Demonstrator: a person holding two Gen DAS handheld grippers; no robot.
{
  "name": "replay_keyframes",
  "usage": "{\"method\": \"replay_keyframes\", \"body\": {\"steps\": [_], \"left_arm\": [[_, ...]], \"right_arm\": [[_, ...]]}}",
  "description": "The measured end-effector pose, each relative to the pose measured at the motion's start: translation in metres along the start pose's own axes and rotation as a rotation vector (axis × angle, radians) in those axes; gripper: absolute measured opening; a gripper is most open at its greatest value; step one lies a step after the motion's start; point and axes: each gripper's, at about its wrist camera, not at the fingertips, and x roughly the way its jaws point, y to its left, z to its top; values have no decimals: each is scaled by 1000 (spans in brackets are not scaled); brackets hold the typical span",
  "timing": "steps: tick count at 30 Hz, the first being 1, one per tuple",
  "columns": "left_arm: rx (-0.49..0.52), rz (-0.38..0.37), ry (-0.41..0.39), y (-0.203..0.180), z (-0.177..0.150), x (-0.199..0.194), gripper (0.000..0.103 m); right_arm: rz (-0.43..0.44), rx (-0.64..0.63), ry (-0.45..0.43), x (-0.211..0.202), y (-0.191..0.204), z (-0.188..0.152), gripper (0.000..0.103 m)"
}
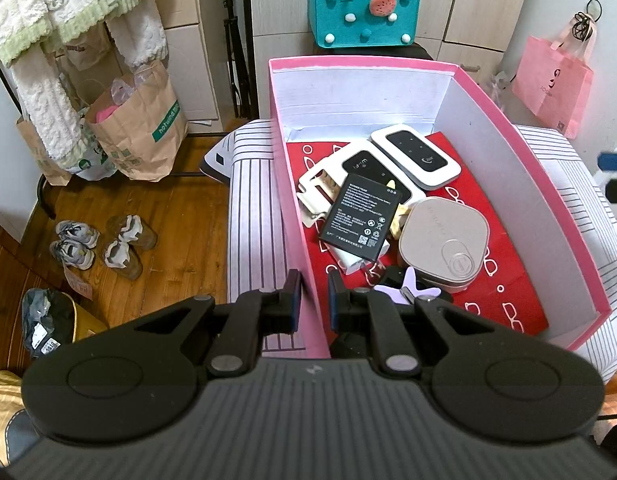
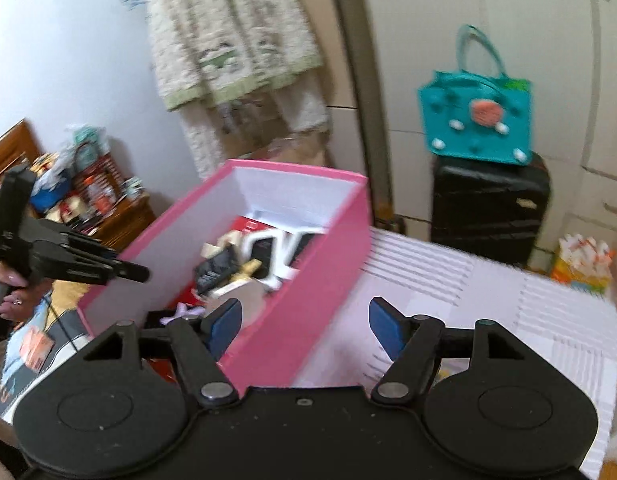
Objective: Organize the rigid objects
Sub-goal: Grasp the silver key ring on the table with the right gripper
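While the left gripper (image 1: 313,294) pinches the pink box (image 1: 296,216) by its left wall at lower centre, its view alone shows the black battery (image 1: 362,218) mid-box; the blurred right wrist view shows the right gripper (image 2: 304,320) spread and empty.

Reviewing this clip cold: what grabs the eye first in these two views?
The pink box, open on the striped bedding, dominates both views; small electronics lie piled on its red liner, a black battery on top beside a beige rounded case. The left gripper pinches the box's near wall. Behind, a teal felt bag sits on a black suitcase.
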Motion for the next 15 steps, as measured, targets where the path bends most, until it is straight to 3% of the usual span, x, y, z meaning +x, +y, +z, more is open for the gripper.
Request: {"method": "replay_keyframes", "body": {"steps": [8,14,15], "left_arm": [[-14,3,-1,0,-1,0,12],[-39,4,-13,1,-3,-1,12],[-45,3,-14,2,-4,-1,12]], "right_arm": [[-111,58,37,-7,-38,-46,75],[-79,110,39,7,-55,-76,74],[-76,117,36,11,-57,-80,69]]}}
